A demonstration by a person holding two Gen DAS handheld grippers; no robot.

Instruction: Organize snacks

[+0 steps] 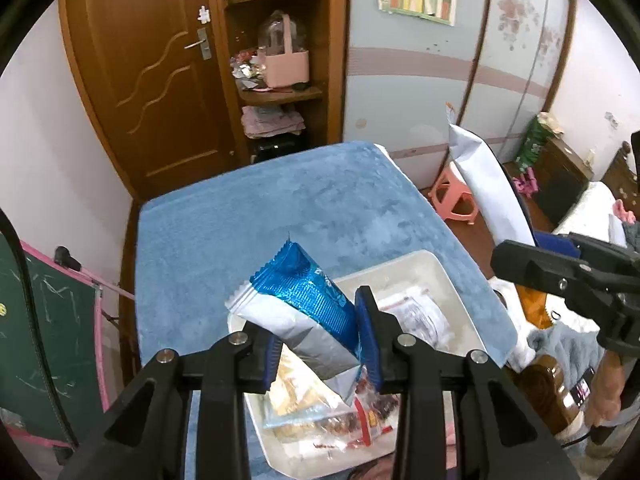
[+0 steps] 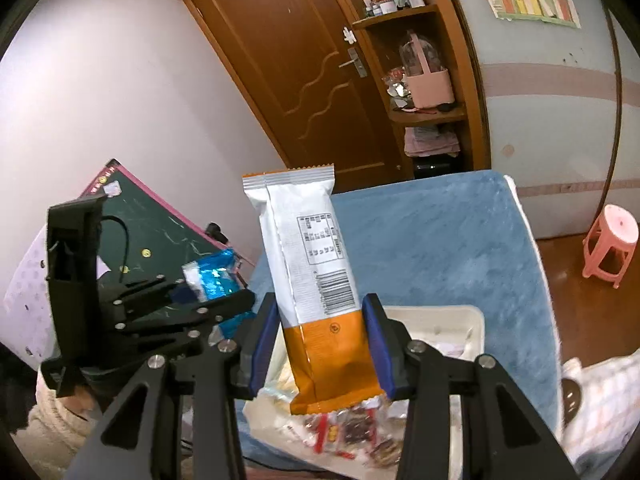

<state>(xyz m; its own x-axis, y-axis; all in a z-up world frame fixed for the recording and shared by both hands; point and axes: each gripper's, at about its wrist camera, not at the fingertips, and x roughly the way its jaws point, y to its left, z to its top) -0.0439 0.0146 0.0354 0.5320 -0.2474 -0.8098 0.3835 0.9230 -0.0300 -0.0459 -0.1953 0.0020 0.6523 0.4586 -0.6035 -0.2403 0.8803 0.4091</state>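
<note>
Blue foil marks the snack bar point(image 1: 308, 300) clamped between the blue pads of the left gripper point(image 1: 322, 350); the bar's white back panel faces that gripper's camera, and the wrapper tilts away and leftward from the jaws. Directly beneath and ahead of this gripper lies a white tray point(image 1: 440, 276) on a blue plush cloth point(image 1: 280, 208), holding several loose packets: a clear sachet point(image 1: 420, 316) to the right of the jaws, and a pale cracker pack point(image 1: 296, 396) and a red-printed packet point(image 1: 372, 412) under them.

Seen from the right wrist, the right gripper point(image 2: 326, 346) pinches the lower, orange end of a white-and-orange snack bar point(image 2: 308, 264), which stands nearly upright out of the jaws with its barcode side toward the lens. Both pads point(image 2: 378, 340) press the wrapper's sides. The tray's rim point(image 2: 452, 312) shows just beyond the right finger. To the left of this gripper, at about the same height, the left gripper point(image 2: 224, 300) appears with its blue bar point(image 2: 212, 276). Beyond both tools stand a brown door point(image 2: 304, 80) and a corner shelf point(image 2: 424, 108).
</note>
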